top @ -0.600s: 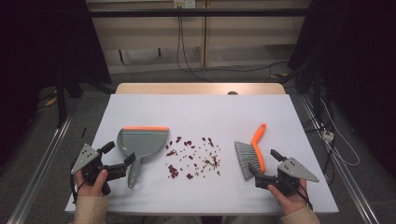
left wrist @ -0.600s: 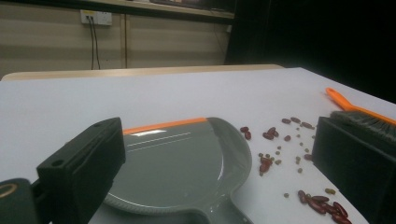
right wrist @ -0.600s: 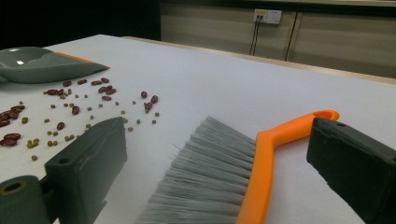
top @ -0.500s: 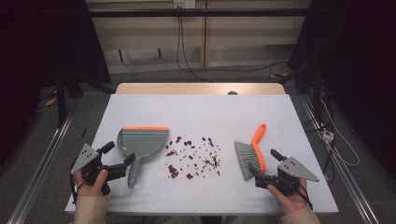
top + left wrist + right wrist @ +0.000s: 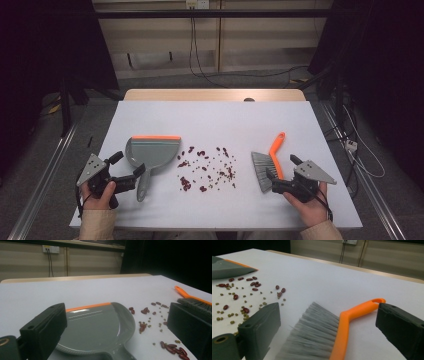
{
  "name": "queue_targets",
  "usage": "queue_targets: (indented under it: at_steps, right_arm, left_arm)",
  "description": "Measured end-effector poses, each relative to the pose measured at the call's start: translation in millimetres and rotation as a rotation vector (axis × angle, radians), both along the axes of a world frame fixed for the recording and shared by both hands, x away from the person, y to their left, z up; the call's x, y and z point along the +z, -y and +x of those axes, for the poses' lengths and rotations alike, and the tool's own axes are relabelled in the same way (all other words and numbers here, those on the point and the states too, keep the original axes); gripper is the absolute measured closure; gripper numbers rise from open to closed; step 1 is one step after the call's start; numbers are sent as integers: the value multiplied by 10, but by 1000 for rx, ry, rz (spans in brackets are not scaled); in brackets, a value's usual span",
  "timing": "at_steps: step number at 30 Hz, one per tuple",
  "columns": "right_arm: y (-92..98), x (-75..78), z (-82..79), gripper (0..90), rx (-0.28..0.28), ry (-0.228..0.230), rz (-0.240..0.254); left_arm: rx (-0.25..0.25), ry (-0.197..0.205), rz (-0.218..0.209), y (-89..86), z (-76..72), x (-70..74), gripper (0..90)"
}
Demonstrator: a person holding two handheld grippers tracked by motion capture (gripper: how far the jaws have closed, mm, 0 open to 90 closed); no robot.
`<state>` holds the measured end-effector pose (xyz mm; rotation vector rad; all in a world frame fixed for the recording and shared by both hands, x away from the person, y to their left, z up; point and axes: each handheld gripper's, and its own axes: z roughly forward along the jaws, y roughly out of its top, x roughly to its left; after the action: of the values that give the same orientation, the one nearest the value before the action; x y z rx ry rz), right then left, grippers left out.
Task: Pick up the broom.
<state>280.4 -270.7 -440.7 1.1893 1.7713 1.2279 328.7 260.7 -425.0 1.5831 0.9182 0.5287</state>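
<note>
Both my grippers are gaping, left gripper at the dustpan lower left, right gripper at the brush lower right. Clumsy grab could scatter the beans mid-frame.

Grey dustpan w/ orange front lip lies flat on white counter, left side, lip facing away, handle pointing toward the near edge. Scattered beans in the middle: dark red ones plus small greenish ones, loose spread btwn pan & brush. Hand brush, orange handle, grey bristles, lies on its side at right, bristles toward the beans.
</note>
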Motion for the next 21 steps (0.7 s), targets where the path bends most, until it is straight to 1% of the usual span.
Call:
queue_targets:
  at_steps: [1, 2, 3, 5, 7, 8, 9, 10, 11, 12, 13, 14, 15, 16, 17, 18, 19, 20, 21]
  right_arm:
    - [8, 8, 29, 63, 10, -4, 11]
    - [16, 17, 59, 65, 6, -12, 16]
    - [28, 24, 89, 65, -6, -16, 12]
    - [46, 34, 162, 71, -28, -35, 22]
    - [56, 43, 241, 90, -46, -64, 18]
    - [54, 44, 276, 104, -56, -79, 13]
    - [54, 30, 354, 163, -68, -111, 10]
    - [50, 23, 394, 200, -70, -129, 3]
    - [50, 23, 394, 200, -70, -129, 3]
    - [45, 16, 433, 204, -85, -140, -13]
    - [35, 8, 472, 206, -100, -151, -13]
    - [13, -3, 560, 217, -127, -187, -39]
    - [13, -3, 560, 217, -127, -187, -39]
    - [-7, -20, 650, 237, -166, -212, -62]
    - [-7, -20, 650, 237, -166, -212, -62]
    - [-14, -41, 742, 269, -177, -249, -52]
    - [-14, -41, 742, 269, -177, -249, -52]
    - [-22, -69, 825, 292, -200, -281, -53]
    - [-22, -69, 825, 292, -200, -281, -53]
  left_arm:
    - [0, 1, 0, 3, 0, 1, 27]
    - [-1, 1, -1, 5, -1, 3, 27]
    - [-1, 2, -4, 7, -4, 6, 27]
    - [-3, 7, -6, 10, -4, 9, 27]
    - [-9, 8, -3, 22, -3, 8, 27]
    - [-12, 9, -4, 31, -2, 7, 27]
    - [-16, 9, 1, 33, -1, 7, 27]
    - [-20, 8, 2, 36, 1, 5, 27]
    - [-23, 9, 0, 39, 3, 3, 27]
    - [-23, 7, 0, 39, 5, 2, 27]
    - [-24, 7, 0, 37, 6, 2, 27]
    - [-23, 7, -3, 35, 6, 2, 27]
    - [-22, 7, -2, 29, 6, 4, 27]
    - [-21, 8, -5, 26, 7, 4, 28]
    - [-20, 8, -13, 27, 7, 4, 28]
    - [-21, 8, -12, 24, 8, 4, 27]
    - [-21, 8, -10, 22, 9, 3, 27]
    - [-22, 8, -9, 20, 11, 1, 27]
    - [-23, 5, -10, 20, 13, -1, 27]
